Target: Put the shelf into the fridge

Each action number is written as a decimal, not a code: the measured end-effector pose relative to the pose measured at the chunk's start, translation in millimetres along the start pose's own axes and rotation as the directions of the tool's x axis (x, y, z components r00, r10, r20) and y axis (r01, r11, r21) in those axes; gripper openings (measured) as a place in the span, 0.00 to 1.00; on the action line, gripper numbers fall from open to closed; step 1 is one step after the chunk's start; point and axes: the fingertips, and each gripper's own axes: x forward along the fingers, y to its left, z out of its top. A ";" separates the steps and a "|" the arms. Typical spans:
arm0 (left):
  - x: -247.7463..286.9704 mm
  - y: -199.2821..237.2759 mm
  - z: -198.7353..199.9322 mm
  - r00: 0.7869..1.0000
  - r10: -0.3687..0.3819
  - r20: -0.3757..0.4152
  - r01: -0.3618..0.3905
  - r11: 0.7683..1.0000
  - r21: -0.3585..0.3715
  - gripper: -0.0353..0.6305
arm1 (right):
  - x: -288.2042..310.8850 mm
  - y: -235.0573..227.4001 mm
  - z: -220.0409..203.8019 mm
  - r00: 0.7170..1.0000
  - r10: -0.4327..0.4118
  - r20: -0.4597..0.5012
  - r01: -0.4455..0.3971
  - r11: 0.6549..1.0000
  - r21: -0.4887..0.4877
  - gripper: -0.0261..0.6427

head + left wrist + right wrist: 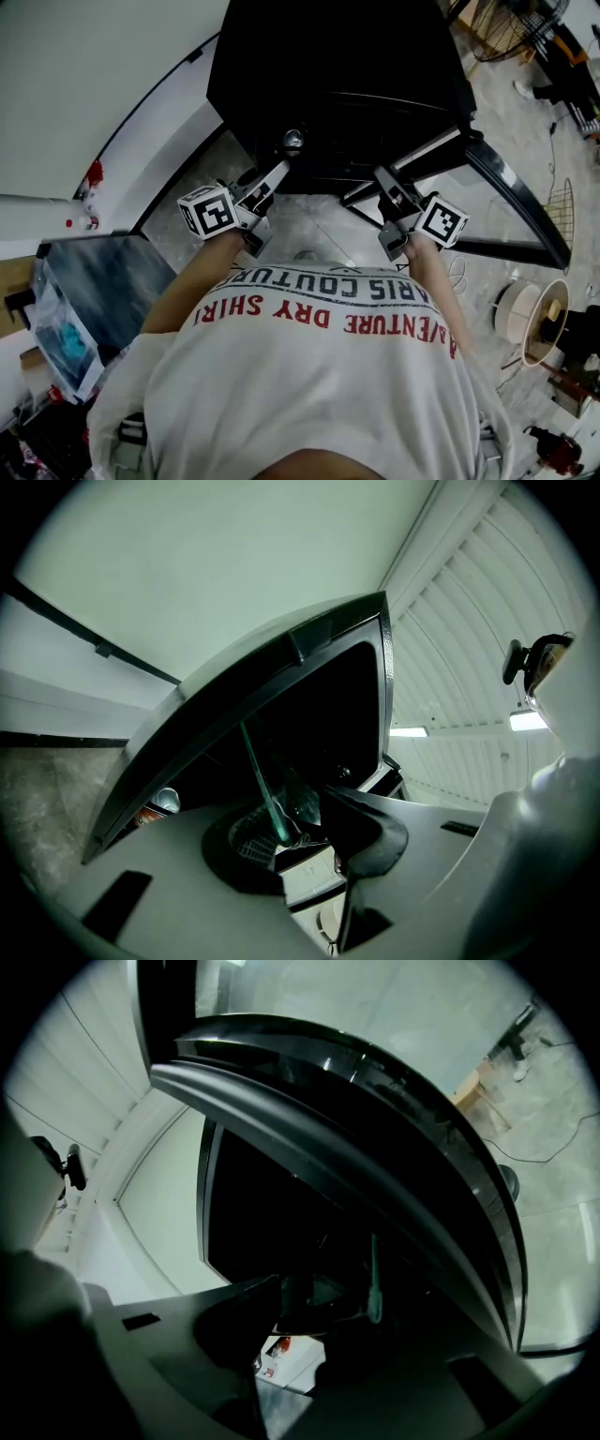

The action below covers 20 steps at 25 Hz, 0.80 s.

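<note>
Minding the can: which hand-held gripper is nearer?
The left hand-held gripper, opening, glass shelf between its jaws: the can sits beyond. The right hand-held gripper, closing on the shelf, is farther.

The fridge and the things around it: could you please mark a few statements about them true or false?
1. The fridge's door is open. True.
2. The fridge is white. False: it is black.
3. A can is inside the fridge. True.
4. The shelf is a wire rack. False: it is a glass pane with a greenish edge.
5. The person's shirt is black. False: it is white with printed lettering.
</note>
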 end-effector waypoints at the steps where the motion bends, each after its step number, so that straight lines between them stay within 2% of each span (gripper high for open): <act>1: 1.4 1.6 0.8 1.000 0.004 -0.003 -0.004 1.000 0.005 0.24 | 1.1 -1.4 1.0 1.000 -0.002 0.002 0.002 1.000 0.000 0.21; 7: 6.0 3.7 6.1 1.000 -0.007 -0.017 0.007 0.999 0.032 0.25 | 7.2 -4.5 6.8 1.000 -0.013 0.019 0.013 1.000 -0.001 0.21; 13: 8.0 2.0 2.9 0.999 -0.033 -0.032 0.035 0.998 0.055 0.32 | 7.5 -9.5 6.7 0.999 -0.023 0.027 0.023 1.000 0.016 0.19; 20: 3.7 4.8 -4.0 0.998 -0.056 -0.032 0.057 0.997 0.049 0.36 | 6.4 -15.6 7.6 0.998 -0.039 0.043 0.037 0.998 0.049 0.17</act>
